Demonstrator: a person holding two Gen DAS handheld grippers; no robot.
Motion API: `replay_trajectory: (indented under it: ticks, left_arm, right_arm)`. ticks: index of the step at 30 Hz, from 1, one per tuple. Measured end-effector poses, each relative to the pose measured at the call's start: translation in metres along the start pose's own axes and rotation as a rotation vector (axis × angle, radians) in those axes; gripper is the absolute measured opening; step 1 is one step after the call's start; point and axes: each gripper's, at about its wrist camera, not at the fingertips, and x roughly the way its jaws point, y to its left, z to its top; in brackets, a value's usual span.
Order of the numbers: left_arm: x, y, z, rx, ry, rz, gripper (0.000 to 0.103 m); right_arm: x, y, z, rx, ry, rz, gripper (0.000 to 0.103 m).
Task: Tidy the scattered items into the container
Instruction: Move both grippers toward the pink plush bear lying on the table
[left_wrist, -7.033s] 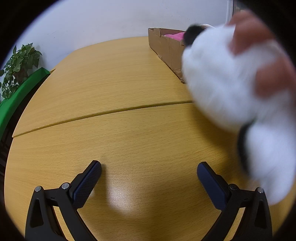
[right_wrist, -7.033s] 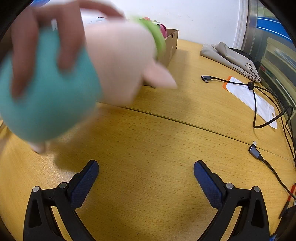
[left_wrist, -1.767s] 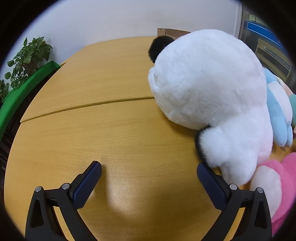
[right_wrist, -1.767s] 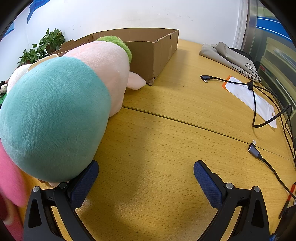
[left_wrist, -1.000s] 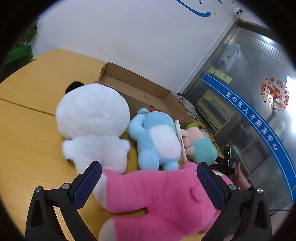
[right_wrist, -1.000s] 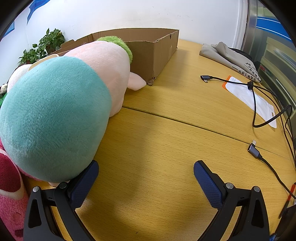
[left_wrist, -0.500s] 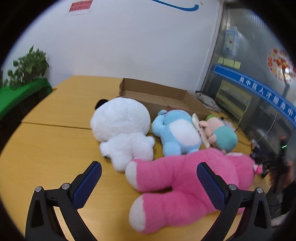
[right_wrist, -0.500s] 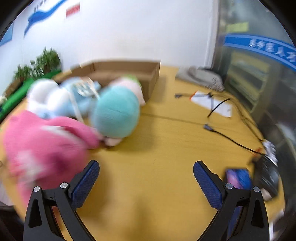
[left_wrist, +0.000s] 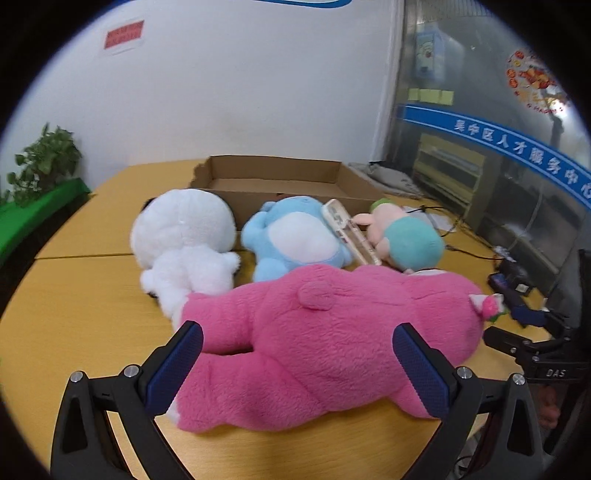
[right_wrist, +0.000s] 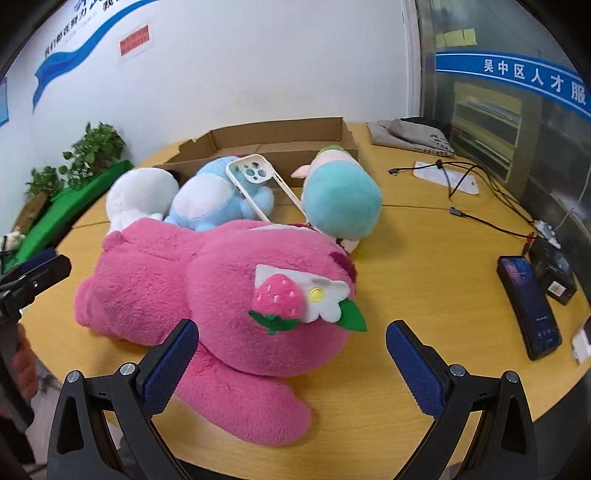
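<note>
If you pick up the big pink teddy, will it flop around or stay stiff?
The pink teddy will probably flop: it lies sprawled on the table, its plush body sagging and its legs splayed. It looks light for its size, being soft fur and stuffing. It likely won't slip, since the fuzzy fabric should catch in the jaws.
</note>
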Motion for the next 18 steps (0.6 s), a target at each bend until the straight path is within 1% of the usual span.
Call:
replay_trajectory:
  ticks: [2,5,9,13,15,18]
  left_arm:
    - [0.001,0.003,0.000,-0.032,0.023,-0.004,0.102]
    - [0.005,0.011,0.004,-0.071,0.049,-0.018,0.102]
    - [0.020,0.025,0.009,-0.128,0.110,0.001,0.102]
    - [0.032,0.034,0.010,-0.164,0.157,-0.044,0.102]
    - [0.038,0.034,0.009,-0.170,0.176,-0.060,0.102]
    - [0.046,0.030,0.009,-0.141,0.203,-0.067,0.102]
  right_arm:
    - [-0.001,0.004,0.000,-0.006,-0.007,-0.023,0.103]
    - [-0.004,0.004,0.002,-0.010,-0.025,-0.033,0.103]
    - [-0.006,0.005,0.004,-0.025,-0.036,-0.041,0.103]
    - [-0.001,0.001,0.005,-0.012,-0.030,-0.037,0.103]
    - [0.003,0.001,0.005,-0.014,-0.019,-0.035,0.103]
    - [0.010,0.001,0.008,-0.013,-0.009,-0.028,0.103]
